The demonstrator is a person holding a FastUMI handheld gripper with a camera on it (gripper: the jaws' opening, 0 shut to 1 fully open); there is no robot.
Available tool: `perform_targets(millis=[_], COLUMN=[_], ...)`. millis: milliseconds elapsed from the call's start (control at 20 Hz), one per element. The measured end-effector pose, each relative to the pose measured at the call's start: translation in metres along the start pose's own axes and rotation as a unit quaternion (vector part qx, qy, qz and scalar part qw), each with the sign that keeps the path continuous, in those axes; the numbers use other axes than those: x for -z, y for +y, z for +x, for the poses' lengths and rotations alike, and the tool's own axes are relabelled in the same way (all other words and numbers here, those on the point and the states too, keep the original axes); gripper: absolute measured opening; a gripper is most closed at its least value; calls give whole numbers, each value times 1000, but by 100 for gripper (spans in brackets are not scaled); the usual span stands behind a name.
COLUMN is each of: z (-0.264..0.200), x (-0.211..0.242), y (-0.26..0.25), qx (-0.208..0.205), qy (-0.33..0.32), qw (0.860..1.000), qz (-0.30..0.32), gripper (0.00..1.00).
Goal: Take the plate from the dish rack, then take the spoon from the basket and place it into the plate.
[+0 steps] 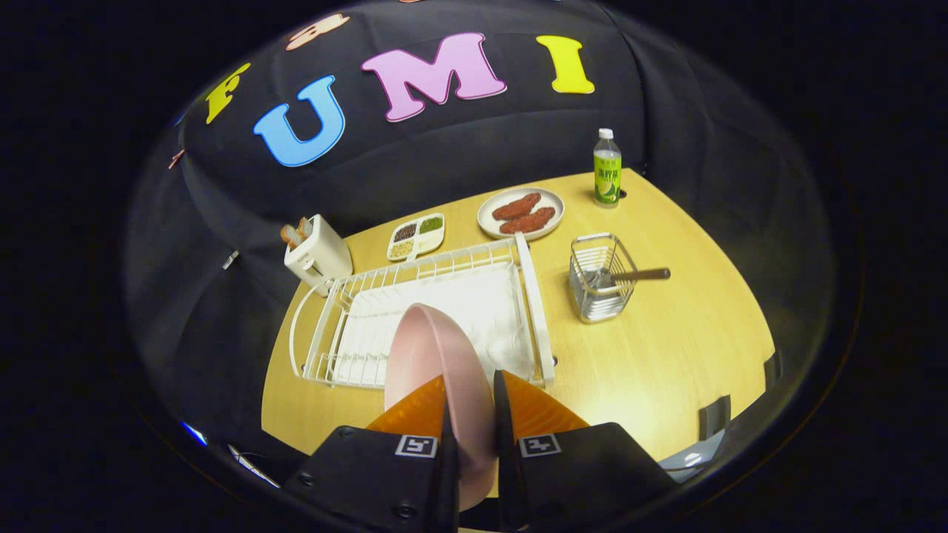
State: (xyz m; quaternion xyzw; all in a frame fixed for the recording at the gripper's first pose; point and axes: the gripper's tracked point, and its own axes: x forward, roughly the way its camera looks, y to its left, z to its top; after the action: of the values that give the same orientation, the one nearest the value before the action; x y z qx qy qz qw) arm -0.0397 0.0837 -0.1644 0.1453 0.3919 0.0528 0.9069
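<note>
A pink plate (437, 355) stands on edge between my two orange fingers (415, 411), and my gripper (472, 392) is shut on its rim. The plate hangs above the white wire dish rack (415, 296), whose drip tray lies bare beneath it. To the right of the rack stands a small wire basket (601, 285). A spoon (629, 275) with a brown handle leans out of it toward the right.
Beyond the rack sit a white toaster (318, 255) with bread, a divided dish of seasonings (416, 237), and a plate of sausages (521, 212). A green-labelled bottle (606, 169) stands at the far right corner. Bare wooden table (681, 348) lies right of the basket.
</note>
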Motion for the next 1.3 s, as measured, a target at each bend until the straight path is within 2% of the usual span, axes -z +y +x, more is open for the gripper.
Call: perform_targets(millis=[250,400,600,750,850,950,1050,1100,1150,1200,1300], z=[0,16,45,62,69,73,75,74,73,67,56], x=[51,78,98,110,115,118,114,111,107,96,76], y=[-17,-23,-36,-34,-43,-61,-68,-69,-71,-77,-89], qx=[-26,-44,-41,-67,-57,-31,-24,-22,-17,-8,15], qy=[34,58,66,81,86,85,79,75,66,52,18], qw=[999,996,996,991,989,990,991,993,994,997,999], qz=[19,41,52,85,107,106,101,94,79,63,37], gripper=[25,25,25,25,27,27,29,34,49,56,91])
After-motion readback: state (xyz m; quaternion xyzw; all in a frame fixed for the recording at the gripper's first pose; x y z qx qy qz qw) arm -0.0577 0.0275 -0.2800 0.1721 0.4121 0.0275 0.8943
